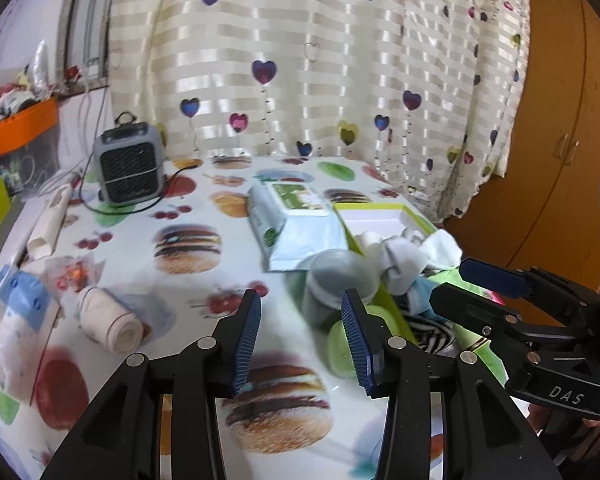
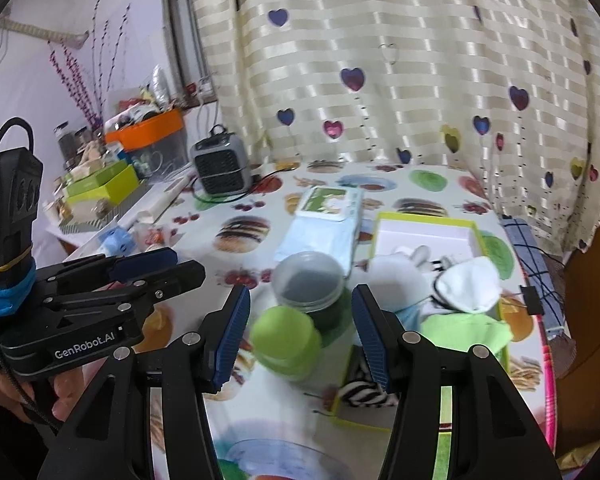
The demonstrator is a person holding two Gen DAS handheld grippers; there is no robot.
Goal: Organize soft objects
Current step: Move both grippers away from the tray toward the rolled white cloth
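A green-rimmed open box (image 2: 426, 226) on the table holds soft things: a white sock (image 2: 470, 286), a white plush (image 2: 400, 270), a zebra-striped cloth (image 2: 364, 390) and a green cloth (image 2: 466, 330). A beige cloth roll (image 1: 112, 320) lies at the table's left. My left gripper (image 1: 304, 344) is open and empty above the tablecloth, left of the box (image 1: 380, 216). My right gripper (image 2: 300, 332) is open and empty, with a green-lidded jar (image 2: 286, 342) and a grey-lidded jar (image 2: 310, 280) ahead between its fingers. Each gripper shows in the other's view.
A wet-wipes pack (image 1: 296, 224) lies behind the jars. A grey mini fan (image 1: 128, 162) with a cable stands at the back. A blue-white packet (image 1: 16, 320) and a white tube (image 1: 50, 224) lie at the left edge. Cluttered shelves (image 2: 112, 176) stand left; a curtain hangs behind.
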